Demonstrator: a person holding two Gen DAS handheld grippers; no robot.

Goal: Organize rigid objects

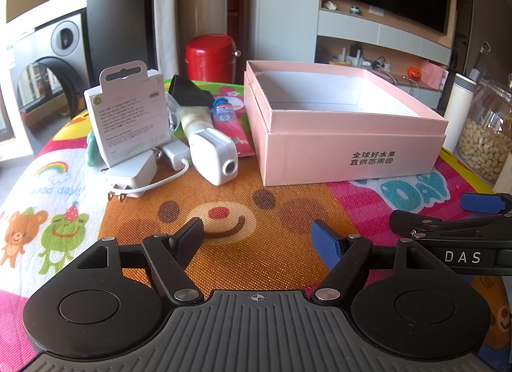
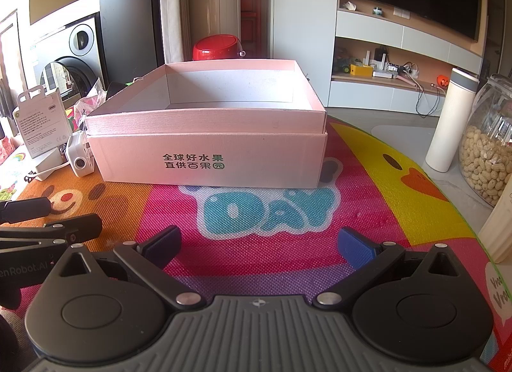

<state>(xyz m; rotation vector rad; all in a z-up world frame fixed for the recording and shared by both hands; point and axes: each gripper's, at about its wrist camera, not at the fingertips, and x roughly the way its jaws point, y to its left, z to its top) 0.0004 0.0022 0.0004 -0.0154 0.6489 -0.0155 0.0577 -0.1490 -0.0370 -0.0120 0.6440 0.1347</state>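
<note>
1. Presently, left gripper (image 1: pixel 257 241) fingers spread wide, holding nothing; right gripper (image 2: pixel 259 245) likewise.
2. Clutter, including white adapter (image 1: pixel 213 154), lies ahead-left of the left fingers, nearer that hand.
3. Pink box (image 2: pixel 208 161), seemingly empty, stands on the bench directly ahead of the right gripper.

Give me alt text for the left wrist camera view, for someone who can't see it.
The open, empty left hand-held gripper hovers over a colourful cartoon mat, facing an empty pink box. Left of the box lies a pile of items, among them a white charger, a white adapter and a white cable package.
</note>
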